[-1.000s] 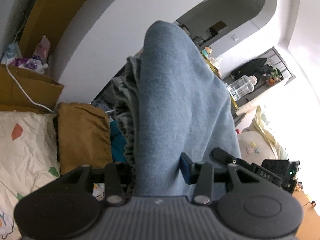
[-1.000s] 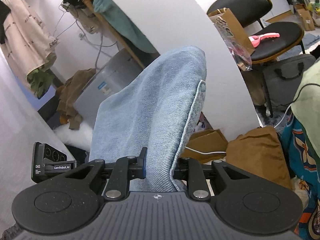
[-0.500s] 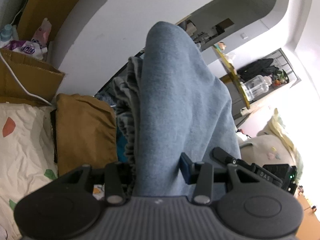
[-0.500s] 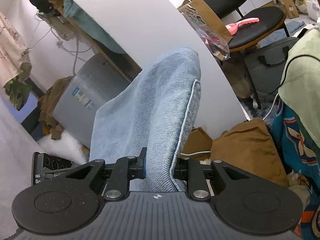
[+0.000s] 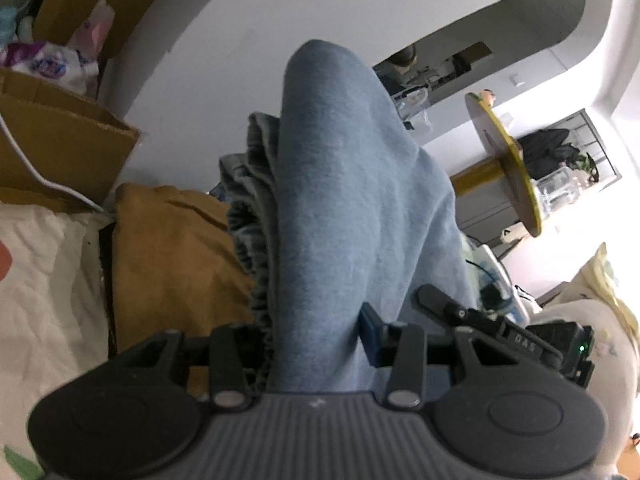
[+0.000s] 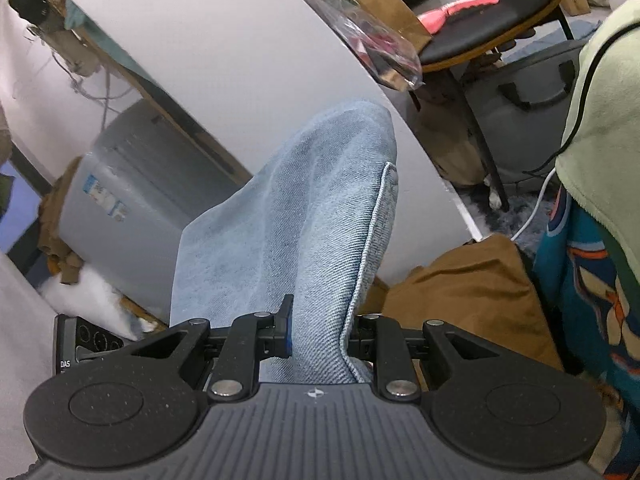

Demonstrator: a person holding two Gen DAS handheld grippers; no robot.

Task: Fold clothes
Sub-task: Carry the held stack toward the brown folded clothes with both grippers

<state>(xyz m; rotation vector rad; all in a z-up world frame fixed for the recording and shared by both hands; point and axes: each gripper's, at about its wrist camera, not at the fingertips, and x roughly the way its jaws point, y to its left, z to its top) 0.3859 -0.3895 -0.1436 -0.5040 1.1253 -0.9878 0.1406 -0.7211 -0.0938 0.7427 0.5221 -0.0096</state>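
Both grippers — left, right — angle downward, jaws clamped, left closing.

You are in a lived-in, cluttered home room: a patterned bedsheet lies beside a brown garment and cardboard boxes, a black-cushioned chair stands by a grey bag, and a round yellow-edged table fronts shelves.

one denim garment; two grippers
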